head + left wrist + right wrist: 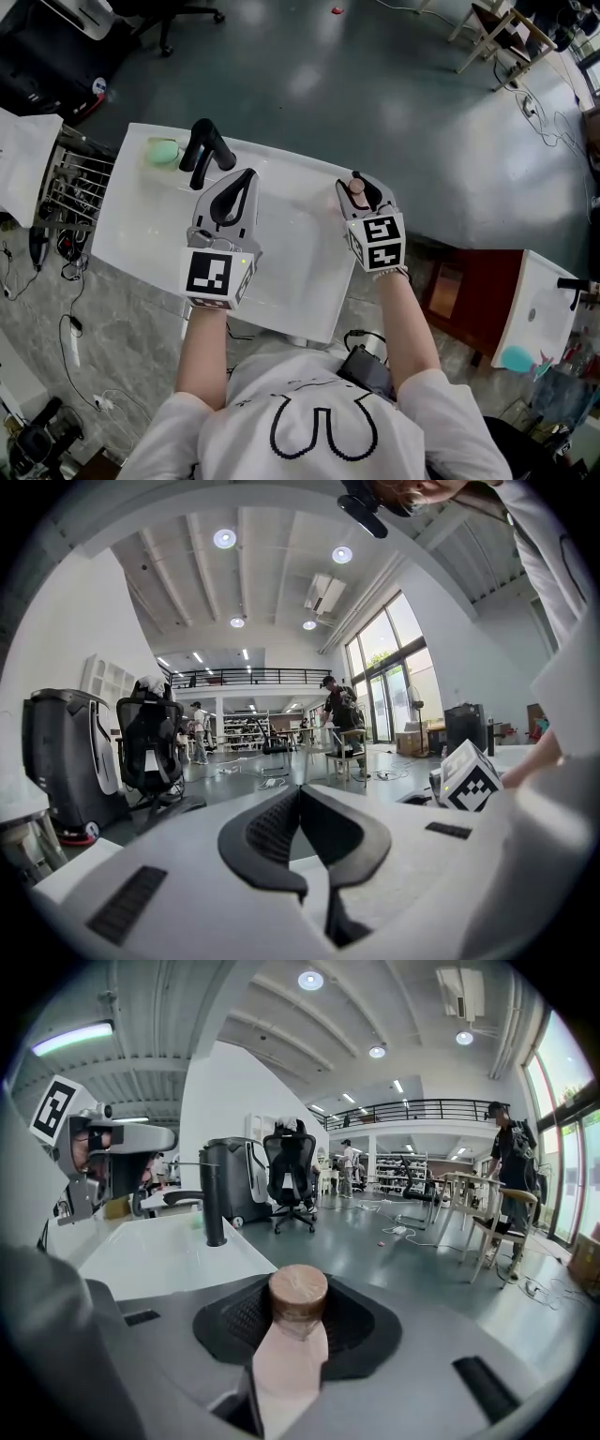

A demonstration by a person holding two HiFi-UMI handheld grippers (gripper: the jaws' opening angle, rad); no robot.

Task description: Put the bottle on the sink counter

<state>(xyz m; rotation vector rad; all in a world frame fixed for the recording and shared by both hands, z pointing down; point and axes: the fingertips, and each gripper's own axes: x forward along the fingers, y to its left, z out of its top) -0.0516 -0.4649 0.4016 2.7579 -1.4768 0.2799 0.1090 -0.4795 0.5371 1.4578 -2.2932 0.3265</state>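
Note:
A pale pink bottle (356, 188) with a brown cap sits between the jaws of my right gripper (362, 195), which is shut on it, over the right end of the white sink counter (131, 239). In the right gripper view the bottle (291, 1340) stands upright between the dark pads, and the counter (169, 1255) stretches away to the left. My left gripper (242, 183) hovers over the basin near the black faucet (204, 150). Its jaws (300, 794) meet at the tips with nothing between them.
A green object (164, 151) lies at the back left of the counter beside the faucet (214, 1206). A wire rack (70, 183) stands left of the counter. To the right are a red-brown cabinet (464, 291) and a second white sink (539, 309). Cables lie on the floor.

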